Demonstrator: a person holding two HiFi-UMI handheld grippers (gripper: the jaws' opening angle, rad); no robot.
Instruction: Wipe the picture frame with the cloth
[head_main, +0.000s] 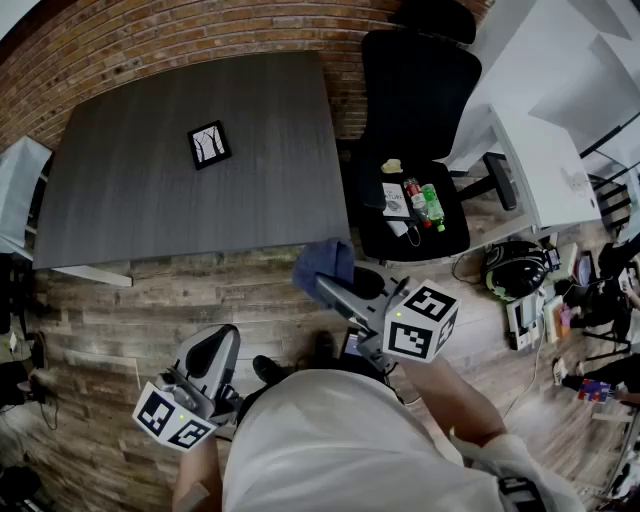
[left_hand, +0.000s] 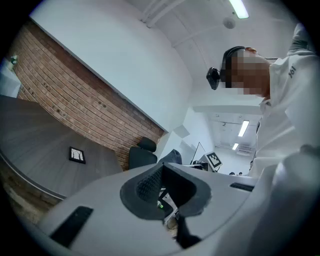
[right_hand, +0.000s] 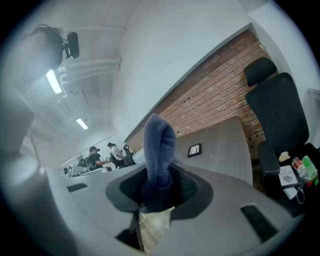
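A small black picture frame (head_main: 210, 145) lies flat on the dark grey table (head_main: 140, 200), well away from both grippers; it also shows as a picture frame (left_hand: 77, 155) in the left gripper view and a picture frame (right_hand: 194, 149) in the right gripper view. My right gripper (head_main: 325, 285) is shut on a blue cloth (head_main: 324, 265), held near the table's front right corner. The cloth (right_hand: 159, 160) sticks up between the jaws. My left gripper (head_main: 218, 352) is shut and empty, low beside the person's body, off the table.
A black office chair (head_main: 415, 120) stands right of the table, with bottles (head_main: 424, 203) and papers on its seat. A white desk (head_main: 545, 130) and floor clutter lie at the far right. A brick wall (head_main: 150, 40) runs behind the table.
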